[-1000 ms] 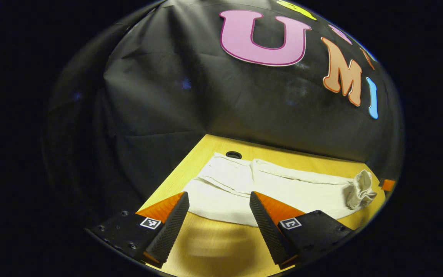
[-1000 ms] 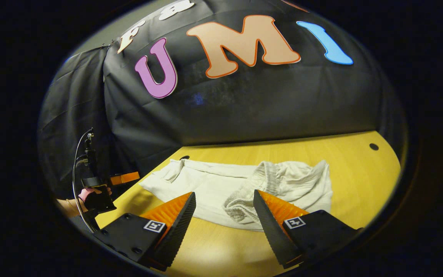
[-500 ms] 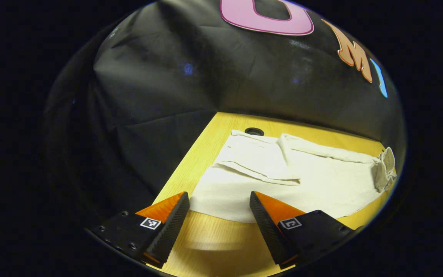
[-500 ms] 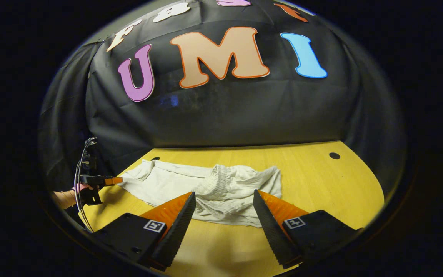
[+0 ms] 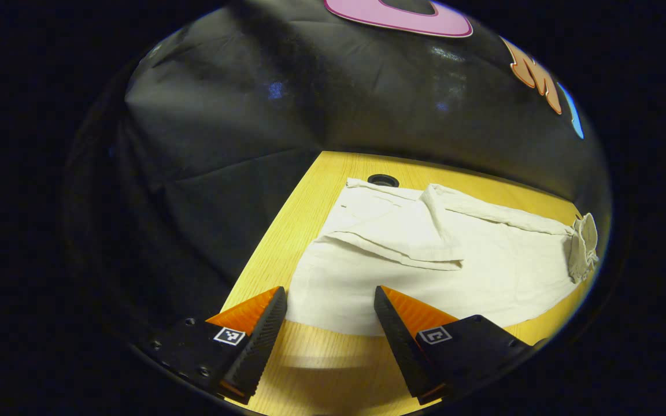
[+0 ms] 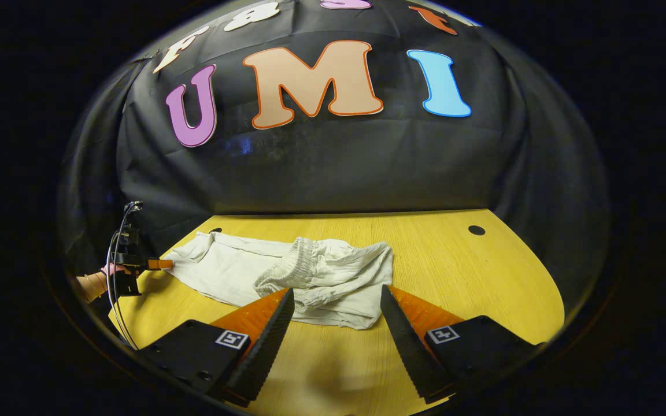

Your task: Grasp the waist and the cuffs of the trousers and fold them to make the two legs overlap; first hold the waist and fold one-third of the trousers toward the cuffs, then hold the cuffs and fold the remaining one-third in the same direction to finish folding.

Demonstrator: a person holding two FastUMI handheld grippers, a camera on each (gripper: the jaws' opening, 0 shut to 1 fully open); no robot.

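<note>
White trousers lie flat on the yellow wooden table; the leg ends are nearest in the left gripper view, one leg rumpled over the other. Their elastic waist is bunched up near the middle in the right gripper view, the legs running off to the left. My left gripper is open, just short of the near cuff edge, nothing between its fingers. My right gripper is open too, hovering before the waist end. The left gripper and the hand holding it appear far left in the right gripper view.
Round holes pierce the tabletop, one by the cuffs and one at the far right. Black cloth walls rise directly behind the table. The table's left edge runs close beside the trousers. Bare wood lies right of the waist.
Both grippers have drifted: the left has closed in on the cuff end, while the right has pulled back slightly from the waist and swung right. Both stayed open. The trousers have not moved.
</note>
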